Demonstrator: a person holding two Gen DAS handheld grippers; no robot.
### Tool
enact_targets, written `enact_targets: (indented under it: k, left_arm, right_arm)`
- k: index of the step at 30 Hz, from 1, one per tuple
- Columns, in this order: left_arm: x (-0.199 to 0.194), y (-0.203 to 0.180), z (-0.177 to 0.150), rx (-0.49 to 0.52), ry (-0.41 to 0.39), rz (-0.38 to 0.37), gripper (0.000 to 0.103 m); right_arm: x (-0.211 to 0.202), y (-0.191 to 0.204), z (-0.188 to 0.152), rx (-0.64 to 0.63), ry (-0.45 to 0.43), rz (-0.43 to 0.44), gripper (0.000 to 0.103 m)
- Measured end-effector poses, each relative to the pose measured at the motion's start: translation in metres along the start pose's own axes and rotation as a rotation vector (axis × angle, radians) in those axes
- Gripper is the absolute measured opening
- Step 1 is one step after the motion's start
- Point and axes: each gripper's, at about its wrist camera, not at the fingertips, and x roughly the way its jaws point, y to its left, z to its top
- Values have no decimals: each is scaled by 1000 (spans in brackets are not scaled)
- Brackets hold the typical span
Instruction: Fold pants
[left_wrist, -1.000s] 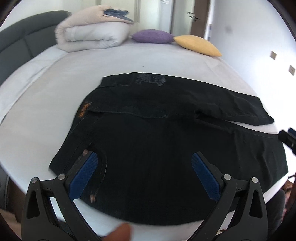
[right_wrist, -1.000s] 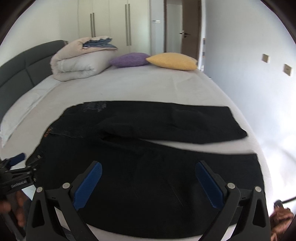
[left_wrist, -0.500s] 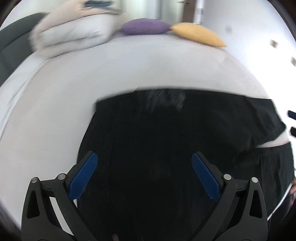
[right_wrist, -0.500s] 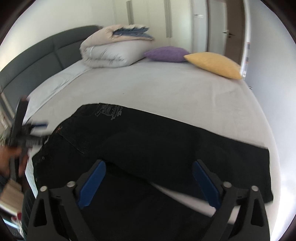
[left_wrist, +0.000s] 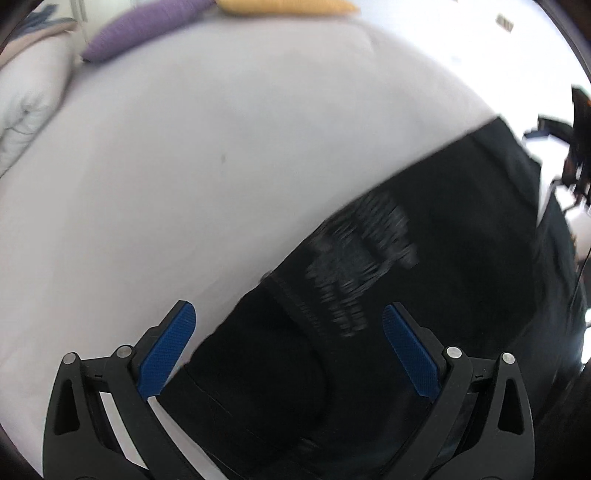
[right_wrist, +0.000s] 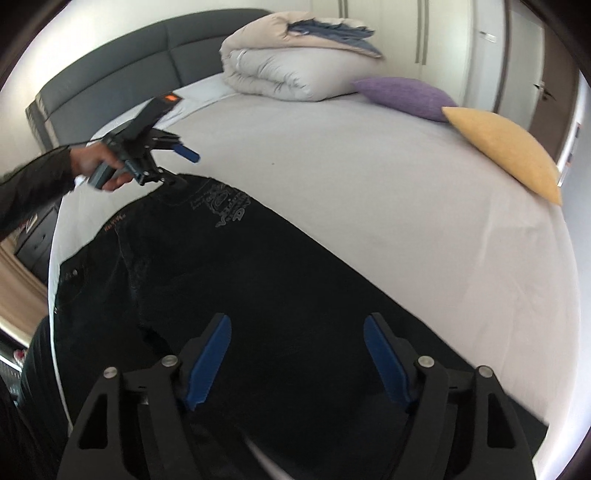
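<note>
Black pants (right_wrist: 258, 295) lie flat on the white bed (right_wrist: 369, 177), waistband to the left, legs running right. A grey print (right_wrist: 221, 206) marks the far upper leg near the waist. My left gripper (left_wrist: 288, 317) is open, low over the far waist corner of the pants (left_wrist: 369, 332); the right wrist view shows it (right_wrist: 181, 166) hand-held at that corner. My right gripper (right_wrist: 295, 328) is open and empty over the legs' middle, near the far edge.
A folded duvet (right_wrist: 295, 70) with blue clothes on top, a purple pillow (right_wrist: 402, 96) and a yellow pillow (right_wrist: 506, 147) lie at the bed's far side. A dark headboard (right_wrist: 110, 92) stands at the left. The bed's near edge runs along the left (right_wrist: 55, 258).
Both grippers have swung forward and leftward over the pants. The left one has moved from the near side to the far waist corner. Both stay open.
</note>
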Motion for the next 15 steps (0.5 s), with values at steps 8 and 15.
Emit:
enact_targets:
  k: [8,15]
  left_arm:
    - [15,41,3,-52,14,-71,70]
    - [3,23,0,2,-19,44,4]
  right_arm:
    - [50,-3,27,-28,37,40,74]
    - [78,11,49,-66,52,43,69]
